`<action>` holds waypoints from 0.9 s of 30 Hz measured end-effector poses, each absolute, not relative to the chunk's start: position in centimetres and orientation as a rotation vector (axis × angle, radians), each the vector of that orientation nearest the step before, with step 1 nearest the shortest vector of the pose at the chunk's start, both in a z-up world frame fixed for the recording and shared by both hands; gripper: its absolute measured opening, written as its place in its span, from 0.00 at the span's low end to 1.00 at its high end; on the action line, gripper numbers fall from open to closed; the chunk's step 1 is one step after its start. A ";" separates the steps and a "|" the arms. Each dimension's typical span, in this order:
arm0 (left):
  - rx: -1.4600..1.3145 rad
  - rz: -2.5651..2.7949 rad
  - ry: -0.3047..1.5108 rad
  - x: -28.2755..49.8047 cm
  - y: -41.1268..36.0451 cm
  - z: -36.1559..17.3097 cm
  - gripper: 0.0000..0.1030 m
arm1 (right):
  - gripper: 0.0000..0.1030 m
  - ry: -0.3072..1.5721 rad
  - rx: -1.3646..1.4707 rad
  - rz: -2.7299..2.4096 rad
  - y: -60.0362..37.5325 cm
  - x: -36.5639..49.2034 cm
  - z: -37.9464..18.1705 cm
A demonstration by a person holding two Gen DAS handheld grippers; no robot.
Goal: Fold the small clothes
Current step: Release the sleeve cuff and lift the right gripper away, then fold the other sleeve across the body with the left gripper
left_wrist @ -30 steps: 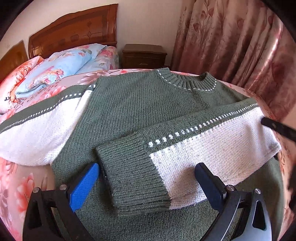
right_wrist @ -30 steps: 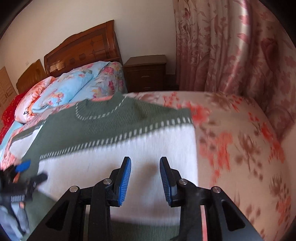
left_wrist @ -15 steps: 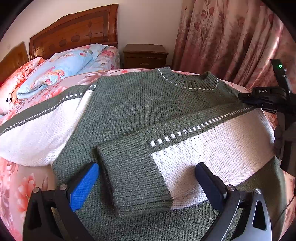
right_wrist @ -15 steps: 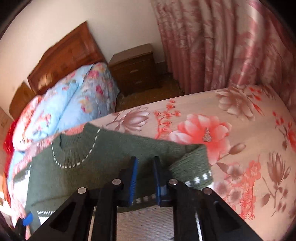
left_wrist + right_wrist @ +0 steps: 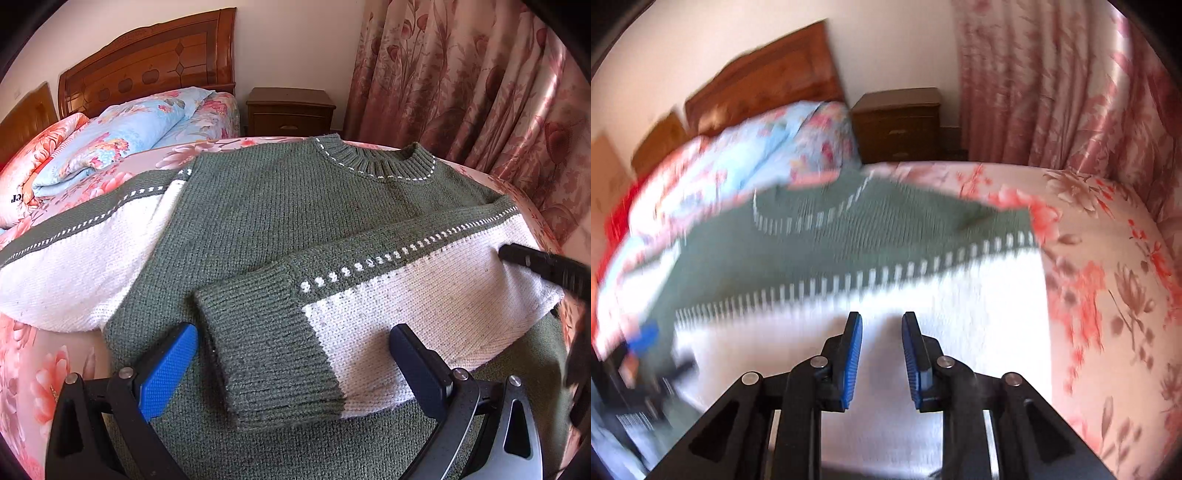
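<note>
Both tools spread and empty, left tool [image 5: 293, 365] straddling the folded sleeve [image 5: 369, 314] of the sweater [image 5: 280, 206]: any snag risks undoing the fold.

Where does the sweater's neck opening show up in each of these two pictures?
Left wrist view: the collar sits upper middle, at the far end of the sweater.
Right wrist view: the collar is left of centre, blurred, just below the pillows.
Shared landmark: the wooden nightstand stands beyond the bed, beside the curtain, in both.
</note>
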State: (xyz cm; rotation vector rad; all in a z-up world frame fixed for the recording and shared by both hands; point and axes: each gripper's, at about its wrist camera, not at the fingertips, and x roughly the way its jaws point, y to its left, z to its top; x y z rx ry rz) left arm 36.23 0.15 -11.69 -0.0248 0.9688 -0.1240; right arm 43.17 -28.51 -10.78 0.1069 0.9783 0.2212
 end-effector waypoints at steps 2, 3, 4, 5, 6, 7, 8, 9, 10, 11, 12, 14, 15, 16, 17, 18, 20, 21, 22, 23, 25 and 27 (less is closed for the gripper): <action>-0.025 -0.124 0.969 36.2 0.2 -11.7 1.00 | 0.22 0.929 0.022 0.225 -28.3 41.8 -11.0; -0.025 -0.124 0.969 36.2 0.2 -11.7 1.00 | 0.22 0.930 0.017 0.209 -28.6 41.3 -10.8; -0.026 -0.124 0.969 36.2 0.2 -11.7 1.00 | 0.22 0.940 0.030 0.177 -29.0 41.0 -10.5; -0.026 -0.125 0.969 36.2 0.2 -11.7 1.00 | 0.22 0.937 0.050 0.157 -29.3 40.4 -10.0; -0.026 -0.124 0.969 36.3 0.2 -11.7 1.00 | 0.22 0.917 0.070 0.157 -29.4 39.6 -9.6; -0.026 -0.124 0.969 36.3 0.2 -11.7 1.00 | 0.22 0.910 0.071 0.167 -29.3 39.0 -9.4; -0.026 -0.124 0.969 36.3 0.2 -11.7 1.00 | 0.22 0.919 0.055 0.179 -29.0 38.6 -9.6; -0.026 -0.125 0.969 36.3 0.2 -11.7 1.00 | 0.22 0.942 0.025 0.190 -28.5 38.2 -10.2; -0.027 -0.126 0.969 36.3 0.2 -11.7 1.00 | 0.22 0.947 -0.009 0.185 -28.1 37.9 -10.9; -0.031 -0.129 0.968 36.2 0.2 -11.6 1.00 | 0.24 0.902 -0.024 0.185 -27.9 37.4 -10.8; -0.040 -0.134 0.965 36.2 0.4 -11.6 1.00 | 0.24 0.883 -0.033 0.185 -27.9 37.0 -11.0; -0.090 -0.154 0.952 35.7 1.4 -11.2 1.00 | 0.25 0.861 -0.017 0.187 -28.4 36.5 -11.2; -0.149 -0.161 0.936 35.2 2.6 -10.8 1.00 | 0.26 0.860 -0.003 0.188 -28.8 36.4 -11.1; -0.212 -0.161 0.915 34.7 4.2 -10.5 1.00 | 0.26 0.862 0.008 0.189 -28.9 36.3 -11.2; -0.279 -0.159 0.891 34.1 5.9 -10.2 1.00 | 0.27 0.862 0.017 0.194 -29.1 36.3 -11.2; -0.339 -0.151 0.867 33.6 7.6 -9.9 1.00 | 0.27 0.862 0.023 0.196 -29.2 36.0 -11.1; -0.476 -0.078 0.806 32.3 13.0 -9.3 1.00 | 0.27 0.862 0.031 0.199 -29.3 35.9 -11.1; -0.527 -0.017 0.785 31.9 16.0 -9.2 1.00 | 0.27 0.862 0.027 0.197 -29.5 36.0 -11.2; -0.568 0.029 0.783 31.7 18.6 -9.3 1.00 | 0.28 0.862 0.020 0.193 -29.4 36.0 -11.2; -0.614 0.068 0.786 31.4 21.0 -9.6 1.00 | 0.28 0.862 0.011 0.189 -29.2 36.0 -11.2; -0.757 0.145 0.763 30.6 26.4 -10.4 1.00 | 0.28 0.861 0.002 0.183 -28.4 36.2 -11.4; -0.916 0.182 0.720 29.7 31.6 -11.6 1.00 | 0.28 0.861 0.005 0.185 -28.3 36.4 -11.4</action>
